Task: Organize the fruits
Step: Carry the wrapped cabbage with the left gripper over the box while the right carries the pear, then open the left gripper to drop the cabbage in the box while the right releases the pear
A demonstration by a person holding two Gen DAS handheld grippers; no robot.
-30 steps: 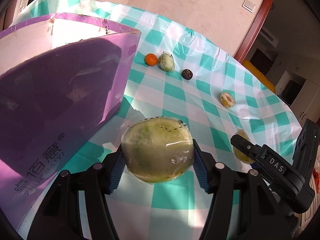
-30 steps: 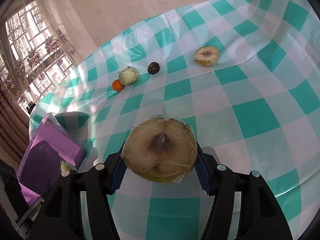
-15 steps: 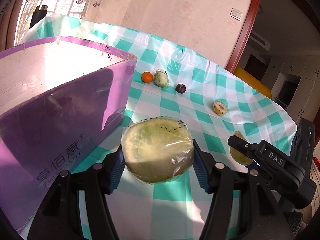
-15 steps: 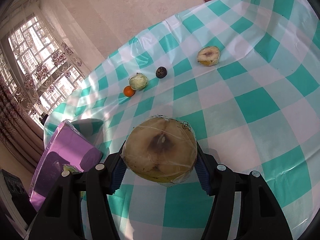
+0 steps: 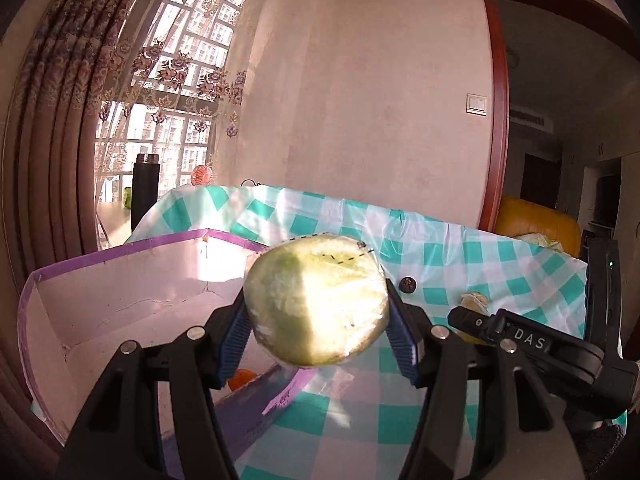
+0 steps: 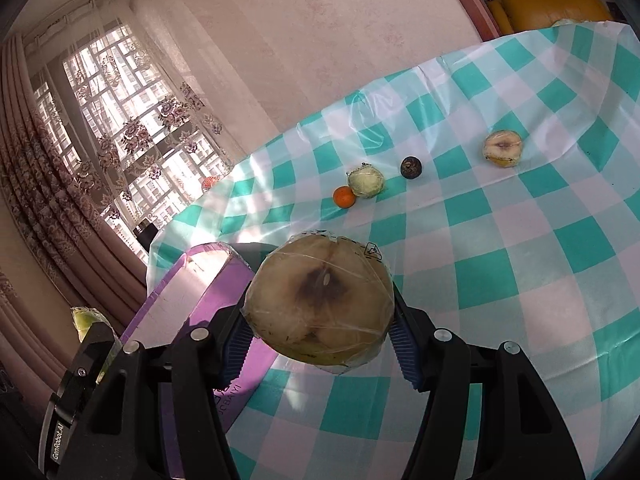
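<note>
My left gripper [image 5: 318, 338] is shut on a plastic-wrapped green fruit half [image 5: 316, 300] and holds it above the near corner of the open purple box [image 5: 120, 280]. An orange fruit [image 5: 240, 378] lies inside the box. My right gripper [image 6: 320, 338] is shut on a wrapped brownish fruit half [image 6: 320, 300], raised over the table beside the box [image 6: 216, 280]. On the table lie an orange [image 6: 344, 197], a wrapped green fruit [image 6: 366, 184], a dark round fruit [image 6: 411, 167] and a cut fruit half [image 6: 503, 148].
The table wears a teal-and-white checked cloth [image 6: 520, 240]. The right gripper's body [image 5: 532, 344] shows at the right of the left wrist view. A window with curtains [image 5: 160, 80] is behind the table, a yellow chair [image 5: 536, 220] beyond the far edge.
My left gripper has risen with the green fruit half and now looks over the box's rim into its inside. My right gripper has lifted and moved nearer the box.
</note>
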